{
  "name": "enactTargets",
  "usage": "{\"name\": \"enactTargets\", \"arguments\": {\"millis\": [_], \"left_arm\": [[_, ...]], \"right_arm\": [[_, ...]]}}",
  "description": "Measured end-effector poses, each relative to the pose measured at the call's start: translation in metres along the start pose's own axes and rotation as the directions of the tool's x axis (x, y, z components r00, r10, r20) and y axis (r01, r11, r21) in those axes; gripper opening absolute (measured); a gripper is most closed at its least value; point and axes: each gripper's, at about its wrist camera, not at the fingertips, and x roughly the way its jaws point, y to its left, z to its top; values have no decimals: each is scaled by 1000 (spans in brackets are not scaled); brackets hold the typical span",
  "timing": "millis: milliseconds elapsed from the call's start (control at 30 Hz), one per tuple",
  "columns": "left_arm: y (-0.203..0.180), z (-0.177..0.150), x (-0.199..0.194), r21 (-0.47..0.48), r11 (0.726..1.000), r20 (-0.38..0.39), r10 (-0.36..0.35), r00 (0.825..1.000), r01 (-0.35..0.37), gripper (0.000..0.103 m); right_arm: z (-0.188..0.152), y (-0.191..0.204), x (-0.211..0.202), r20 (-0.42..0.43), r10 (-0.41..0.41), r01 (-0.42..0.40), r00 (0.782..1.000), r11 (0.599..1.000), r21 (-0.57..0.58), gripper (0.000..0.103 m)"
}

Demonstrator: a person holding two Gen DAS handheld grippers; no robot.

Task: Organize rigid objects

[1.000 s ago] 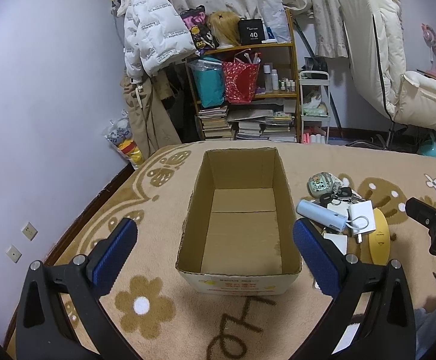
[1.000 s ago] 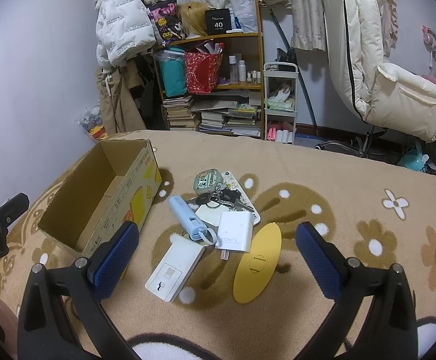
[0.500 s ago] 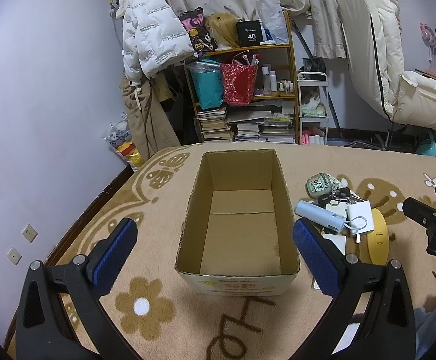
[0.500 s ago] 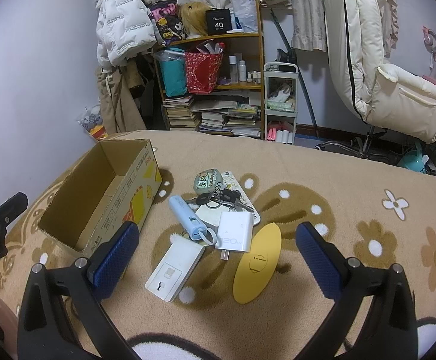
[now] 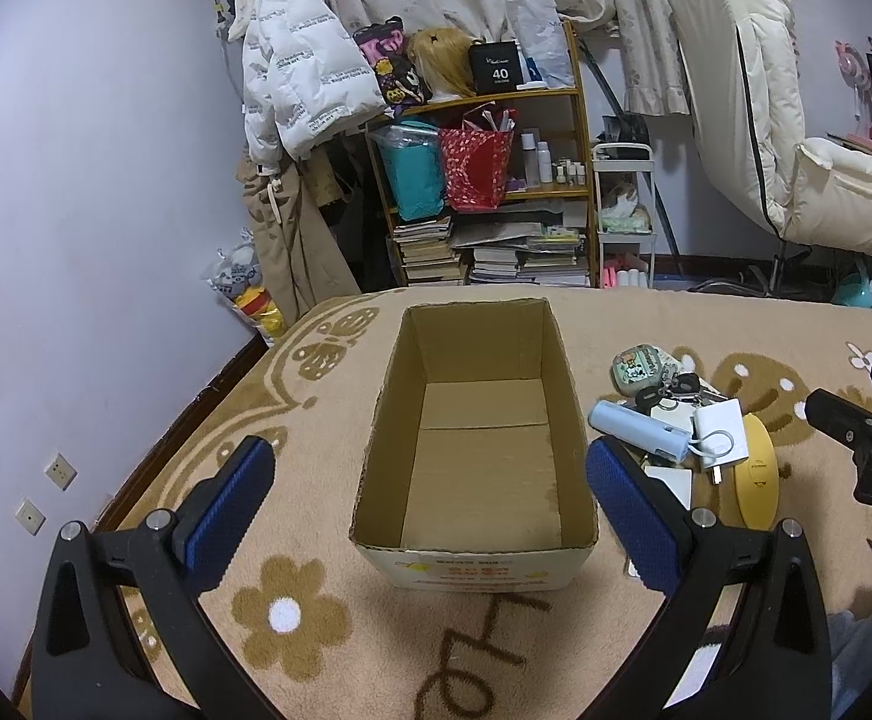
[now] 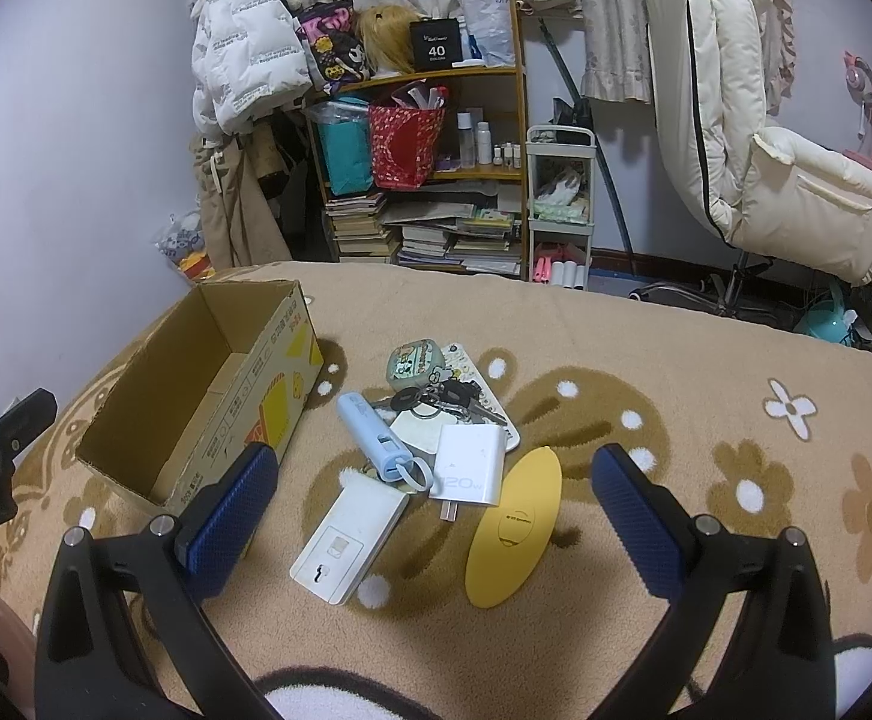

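Left gripper [image 5: 429, 495]: fingers spread wide, holding nothing, hovering over the cardboard box [image 5: 475, 450].
Right gripper [image 6: 432, 510]: fingers wide apart, empty, above the clutter.
Cardboard box: open-topped, empty, rectangular, long axis running away from the left camera; it sits on a fuzzy tan blanket [image 6: 676, 396] with flower patterns.
Clutter: just right of the box; blue cylinder [image 6: 375, 435] lies diagonally, overlapping a white charger [image 6: 472, 465]; yellow oval disc [image 6: 514, 531] leans tilted; flat white plate [image 6: 348, 537]; keys [image 6: 436, 399]; green case [image 6: 414, 363].
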Motion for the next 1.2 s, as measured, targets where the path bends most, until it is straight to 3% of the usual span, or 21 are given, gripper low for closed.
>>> {"name": "enactTargets", "arguments": {"millis": [467,633,767,867,1000,1200], "left_arm": [[10,16,17,-27,1000,-23,-3,1000,3,103],[19,26,30,-66,998,-37,20,999,-23,103],[27,29,42,-92,996,-65,-1,998,-5,103],[28,31,53,-71,997,-89,-22,996,16,103],[29,32,66,-28,1000,-95,5,995,-8,103],[39,28,95,-38,999,-136,5,991,-10,103]], "right_arm": [[11,-2,6,13,-8,8,1000,1000,-16,103],[15,-3,14,9,-12,13,1000,1000,-16,103],[19,-4,26,-1,-19,19,1000,1000,-19,103],[22,-5,36,-12,-13,13,1000,1000,-8,103],[27,-8,51,-25,-3,3,1000,1000,8,103],[31,-9,79,-57,-23,22,998,1000,-17,103]]}}
